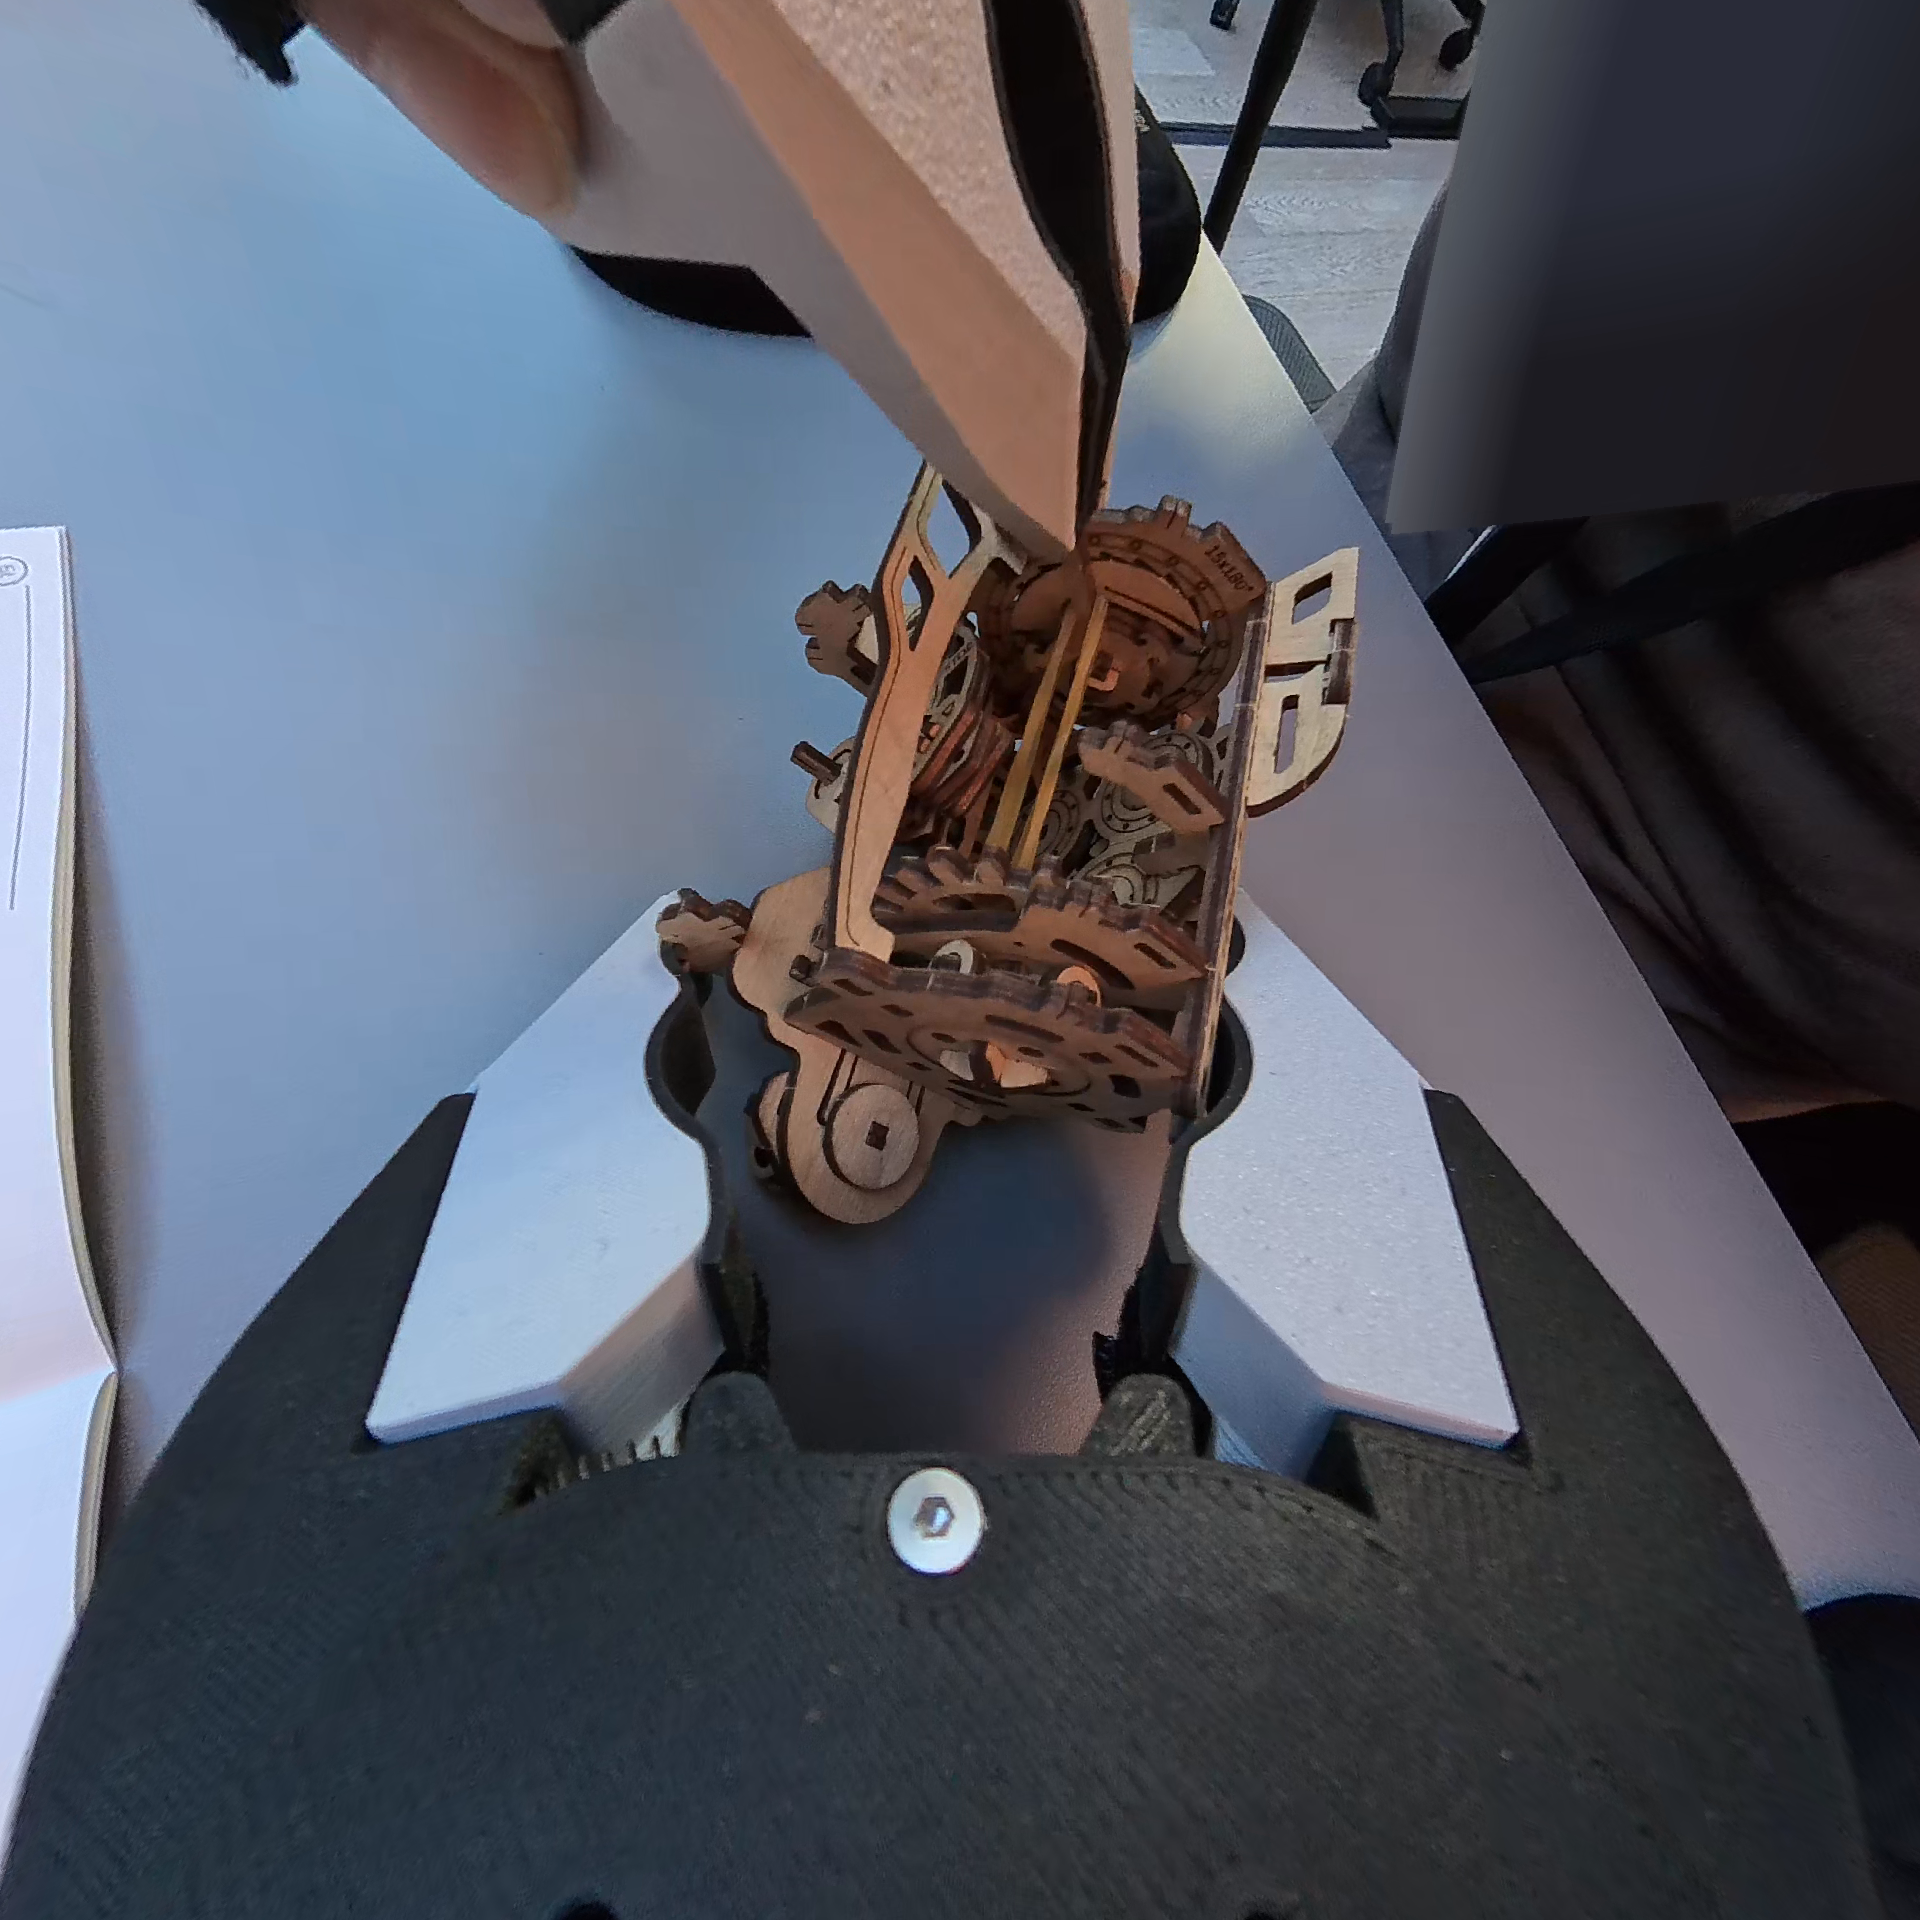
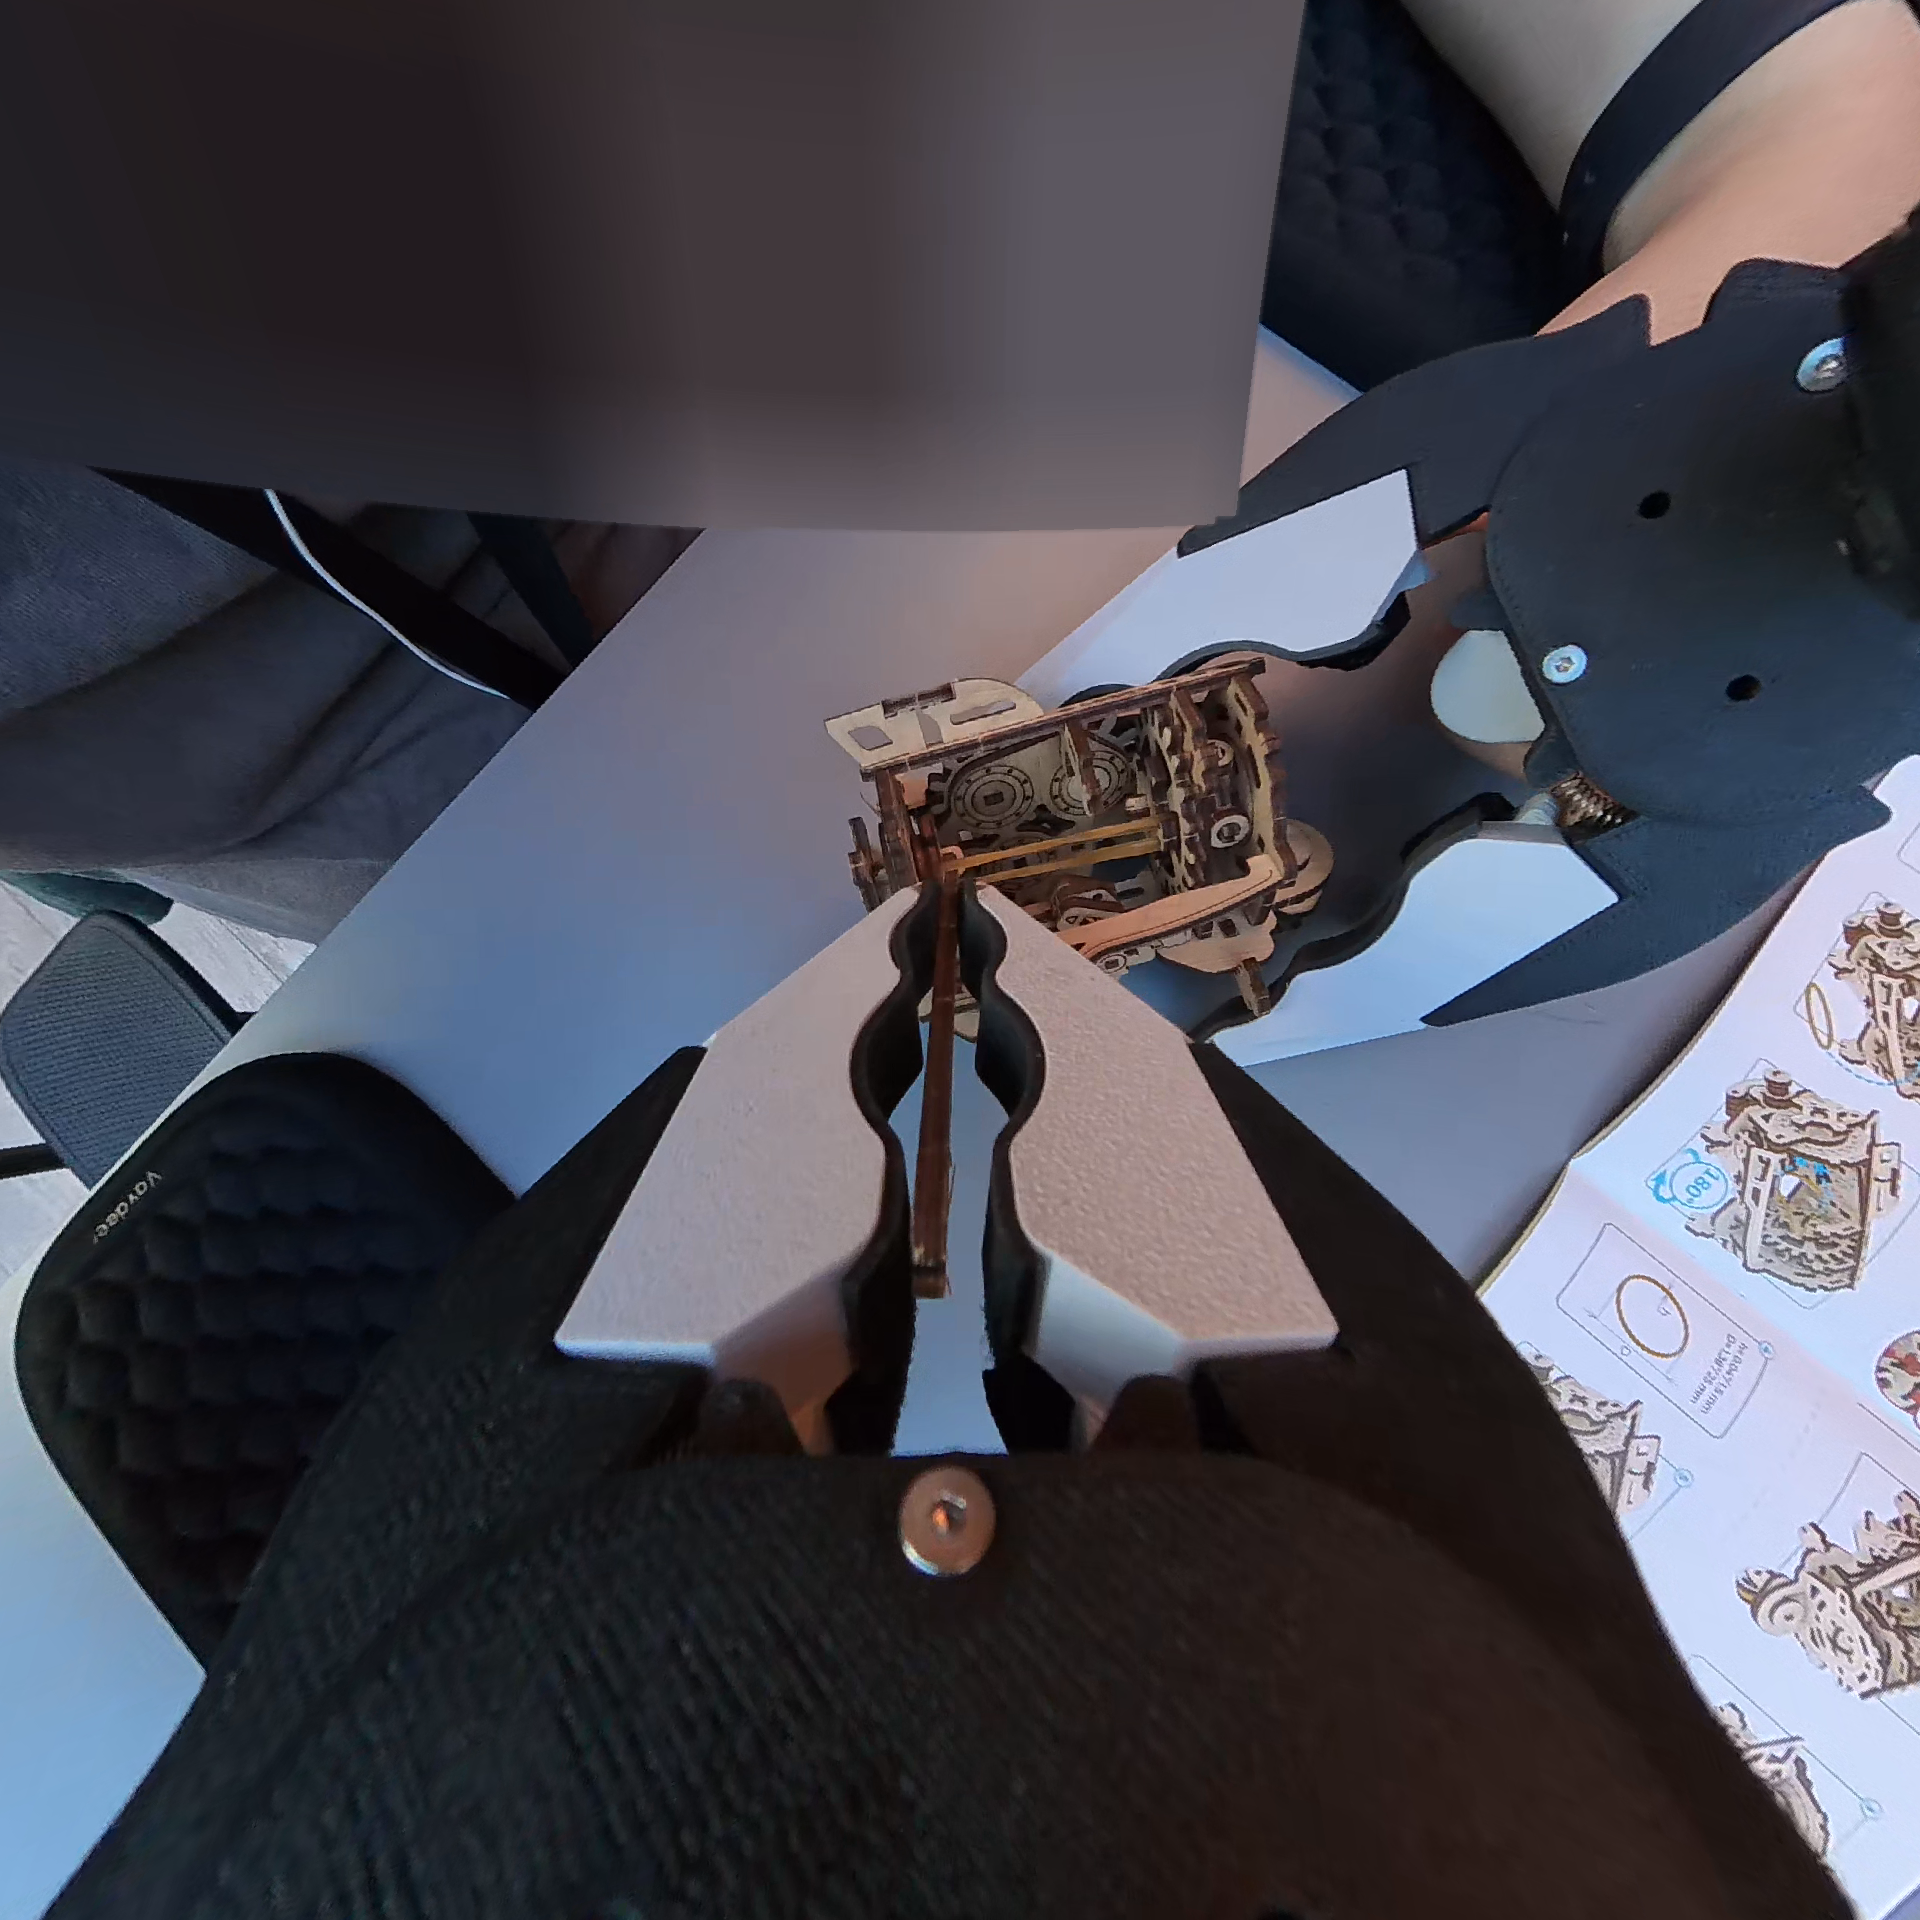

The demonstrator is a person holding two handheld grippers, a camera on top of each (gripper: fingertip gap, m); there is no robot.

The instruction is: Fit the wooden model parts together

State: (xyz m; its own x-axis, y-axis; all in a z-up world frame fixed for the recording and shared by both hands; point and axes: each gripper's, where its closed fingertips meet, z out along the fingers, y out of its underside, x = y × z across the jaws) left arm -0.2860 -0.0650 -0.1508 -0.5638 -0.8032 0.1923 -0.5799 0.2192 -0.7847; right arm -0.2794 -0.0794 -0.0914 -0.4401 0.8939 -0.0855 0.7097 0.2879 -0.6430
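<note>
A partly built wooden model with gears and a stretched rubber band sits between the white fingers of my left gripper, which is shut on its sides just above the table. My right gripper is shut on a thin flat wooden part, seen edge-on between its black pads. The part's tip touches the end of the model where the rubber band hooks on. In the left wrist view the right gripper comes down from above onto the model's top. The left gripper also shows in the right wrist view.
An open instruction booklet lies on the grey table beside the model; it also shows in the left wrist view. A black padded cushion lies at the table's edge. A hand holds the right gripper. A person sits close behind the table edge. Left tips to right tips: about 6 cm.
</note>
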